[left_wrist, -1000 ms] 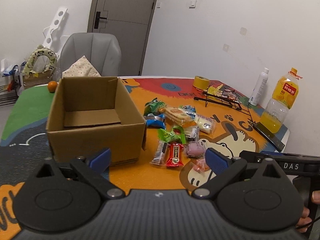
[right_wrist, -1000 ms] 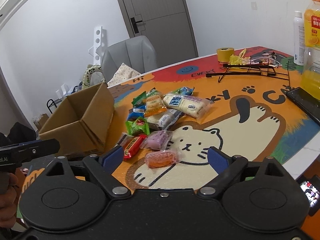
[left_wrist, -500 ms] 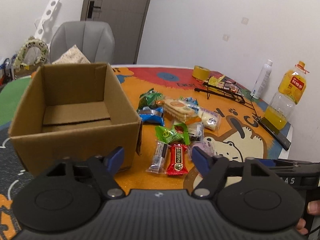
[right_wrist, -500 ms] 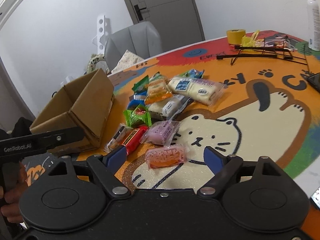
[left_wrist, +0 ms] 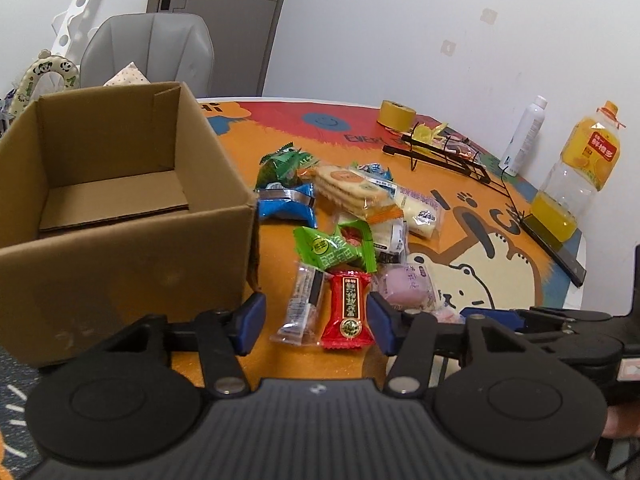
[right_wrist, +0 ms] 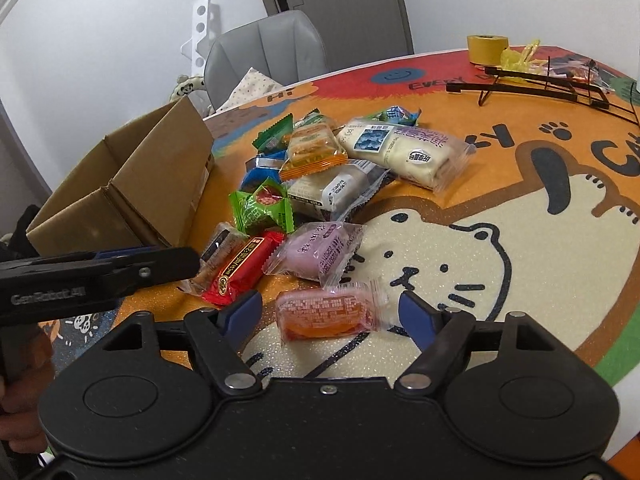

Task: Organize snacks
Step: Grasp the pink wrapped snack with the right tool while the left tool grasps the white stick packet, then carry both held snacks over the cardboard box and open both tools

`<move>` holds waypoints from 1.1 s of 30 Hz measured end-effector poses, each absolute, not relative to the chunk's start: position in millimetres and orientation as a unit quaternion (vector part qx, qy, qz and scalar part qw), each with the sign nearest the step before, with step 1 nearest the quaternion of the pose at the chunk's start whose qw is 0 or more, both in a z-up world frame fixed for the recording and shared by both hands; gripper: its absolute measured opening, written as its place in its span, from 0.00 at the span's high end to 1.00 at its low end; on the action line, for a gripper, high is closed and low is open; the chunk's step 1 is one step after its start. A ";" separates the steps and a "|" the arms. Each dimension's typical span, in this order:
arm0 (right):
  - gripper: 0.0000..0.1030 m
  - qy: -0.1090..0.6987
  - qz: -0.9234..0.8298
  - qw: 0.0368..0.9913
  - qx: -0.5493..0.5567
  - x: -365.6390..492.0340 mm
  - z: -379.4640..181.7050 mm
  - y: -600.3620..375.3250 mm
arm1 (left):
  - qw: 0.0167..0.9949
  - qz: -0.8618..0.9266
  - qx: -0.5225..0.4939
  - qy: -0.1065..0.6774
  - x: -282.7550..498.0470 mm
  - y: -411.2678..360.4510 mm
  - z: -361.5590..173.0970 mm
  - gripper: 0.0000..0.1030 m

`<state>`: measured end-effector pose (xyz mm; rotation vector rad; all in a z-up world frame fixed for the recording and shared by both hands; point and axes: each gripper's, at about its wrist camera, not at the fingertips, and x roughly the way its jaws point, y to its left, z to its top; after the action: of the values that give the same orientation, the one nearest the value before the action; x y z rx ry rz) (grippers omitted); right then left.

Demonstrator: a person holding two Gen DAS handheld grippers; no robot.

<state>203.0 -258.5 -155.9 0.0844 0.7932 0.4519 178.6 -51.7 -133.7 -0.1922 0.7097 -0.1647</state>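
Several wrapped snacks lie in a heap on the cartoon-cat mat beside an open, empty cardboard box (left_wrist: 120, 184), which also shows in the right wrist view (right_wrist: 132, 188). My left gripper (left_wrist: 314, 322) is open, its jaws on either side of a red snack bar (left_wrist: 348, 308) and a clear-wrapped dark bar (left_wrist: 302, 304). My right gripper (right_wrist: 330, 312) is open around an orange-pink wrapped snack (right_wrist: 326, 312). A purple snack (right_wrist: 320, 250) and a green one (right_wrist: 262, 208) lie just beyond. The left gripper also shows in the right wrist view (right_wrist: 96, 276).
A black wire rack (left_wrist: 444, 156), yellow tape roll (left_wrist: 396, 114), white bottle (left_wrist: 524, 136), orange juice bottle (left_wrist: 576, 176) and a dark phone (left_wrist: 560, 254) stand along the table's far right. A grey chair (left_wrist: 152, 52) is behind the box.
Both grippers have moved forward and down toward the snacks. The left now brackets the red bar, the right brackets the orange-pink snack. Both stay open.
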 end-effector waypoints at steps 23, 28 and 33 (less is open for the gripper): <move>0.55 0.358 0.207 0.911 0.009 192.0 -138.7 -249.4 | 0.927 -0.073 -0.079 0.360 172.9 -63.8 -140.2 0.85; 0.55 0.338 0.206 0.918 0.017 186.8 -123.9 -251.4 | 0.938 -0.080 -0.079 0.329 159.4 -62.0 -114.9 0.85; 0.55 0.314 0.212 0.925 0.021 183.8 -103.4 -247.1 | 0.954 -0.084 -0.074 0.278 143.3 -62.6 -81.0 0.85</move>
<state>183.8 -247.1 -103.4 0.0427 0.6445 0.4341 143.3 -62.6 -81.0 -0.1496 0.5645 -0.1711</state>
